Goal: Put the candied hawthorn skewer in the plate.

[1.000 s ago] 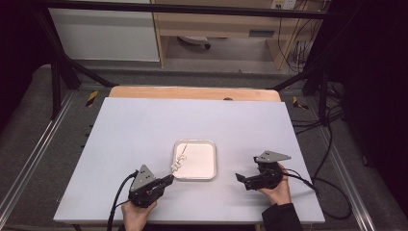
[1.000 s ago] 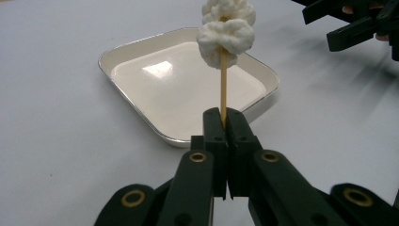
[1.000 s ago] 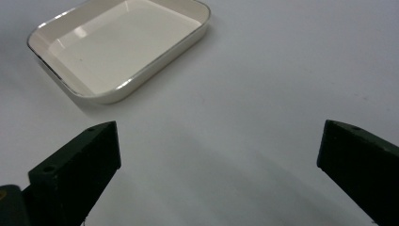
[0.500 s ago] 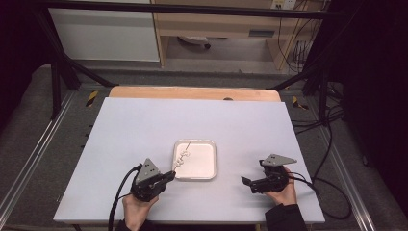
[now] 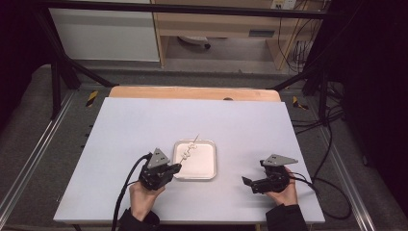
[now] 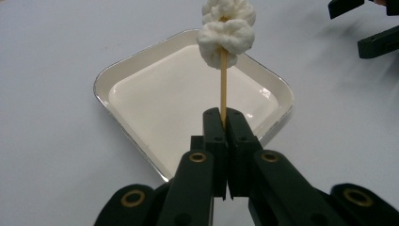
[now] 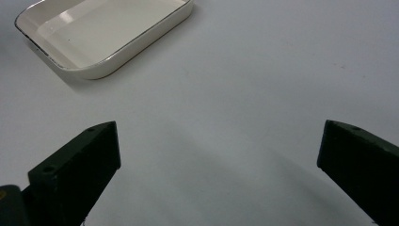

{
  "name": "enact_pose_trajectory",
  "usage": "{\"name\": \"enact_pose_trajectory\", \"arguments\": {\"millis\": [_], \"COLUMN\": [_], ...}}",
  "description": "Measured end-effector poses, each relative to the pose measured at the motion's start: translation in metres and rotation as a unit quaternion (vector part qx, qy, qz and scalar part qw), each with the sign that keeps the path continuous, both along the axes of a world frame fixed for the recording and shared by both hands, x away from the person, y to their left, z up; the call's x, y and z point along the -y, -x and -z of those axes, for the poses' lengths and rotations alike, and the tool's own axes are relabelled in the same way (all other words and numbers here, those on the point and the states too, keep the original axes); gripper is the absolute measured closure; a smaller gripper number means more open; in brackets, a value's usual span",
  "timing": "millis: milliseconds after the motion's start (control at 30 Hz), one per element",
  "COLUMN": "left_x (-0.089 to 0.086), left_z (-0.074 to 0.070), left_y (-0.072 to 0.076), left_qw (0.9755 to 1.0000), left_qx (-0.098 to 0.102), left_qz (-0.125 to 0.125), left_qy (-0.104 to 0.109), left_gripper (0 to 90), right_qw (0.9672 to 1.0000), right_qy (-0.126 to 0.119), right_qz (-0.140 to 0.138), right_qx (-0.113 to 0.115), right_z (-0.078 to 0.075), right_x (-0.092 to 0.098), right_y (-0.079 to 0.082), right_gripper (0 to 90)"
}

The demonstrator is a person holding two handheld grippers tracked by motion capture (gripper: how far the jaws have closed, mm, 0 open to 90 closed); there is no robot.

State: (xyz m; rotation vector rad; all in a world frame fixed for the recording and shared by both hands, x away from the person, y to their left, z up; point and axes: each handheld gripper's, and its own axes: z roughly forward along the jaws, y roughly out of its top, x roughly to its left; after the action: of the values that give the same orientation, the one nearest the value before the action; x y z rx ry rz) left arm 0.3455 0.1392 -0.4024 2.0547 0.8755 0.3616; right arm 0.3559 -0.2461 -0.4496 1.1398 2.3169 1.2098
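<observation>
At the near edge of the white table [image 5: 144,125], the person's two hands are each holding a gripper, one on either side of the tray [image 5: 196,160]. The left gripper [image 6: 222,123] is sitting just beside the tray's near left corner, and its jaws are pressing together on the bare end of a thin wooden skewer [image 6: 223,84]. The skewer is rising from the jaws and slanting out over the tray, carrying white puffy pieces [image 6: 226,35] that look like marshmallows threaded along its upper part. In the high view the skewer's tip [image 5: 196,137] is reaching past the tray's far rim. The tray itself is shallow, cream-coloured and squarish with rounded corners and a thin dark rim, and it is lying flat on the table with its inside bare.

The right gripper [image 5: 249,183] is resting well to the right of the tray, held low over the table and pointing toward the tray. Its jaws are standing wide apart with bare table between them; the right gripper view is catching the tray [image 7: 103,33] beyond them at the upper left.

Beyond the tray, the table is ending at a wooden edge [image 5: 192,92].
</observation>
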Motion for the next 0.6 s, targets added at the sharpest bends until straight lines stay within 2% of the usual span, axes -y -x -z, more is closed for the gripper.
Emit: {"name": "enact_pose_trajectory", "arguments": {"millis": [300,600], "left_x": [0.011,0.027], "left_z": [-0.001,0.013], "left_y": [-0.017,-0.028], "left_qw": [0.9997,0.9978], "left_qx": [-0.013,-0.033], "left_qz": [-0.007,-0.014], "left_qy": [-0.019,-0.056], "left_gripper": [88.2,88.1], "right_qw": [1.0,1.0], "right_qy": [-0.004,-0.001], "right_qz": [-0.002,-0.004], "right_qx": [-0.003,-0.006], "right_z": [0.0,0.001], "right_x": [-0.001,-0.001], "right_y": [0.0,-0.001], "right_gripper": [0.6,0.6]}}
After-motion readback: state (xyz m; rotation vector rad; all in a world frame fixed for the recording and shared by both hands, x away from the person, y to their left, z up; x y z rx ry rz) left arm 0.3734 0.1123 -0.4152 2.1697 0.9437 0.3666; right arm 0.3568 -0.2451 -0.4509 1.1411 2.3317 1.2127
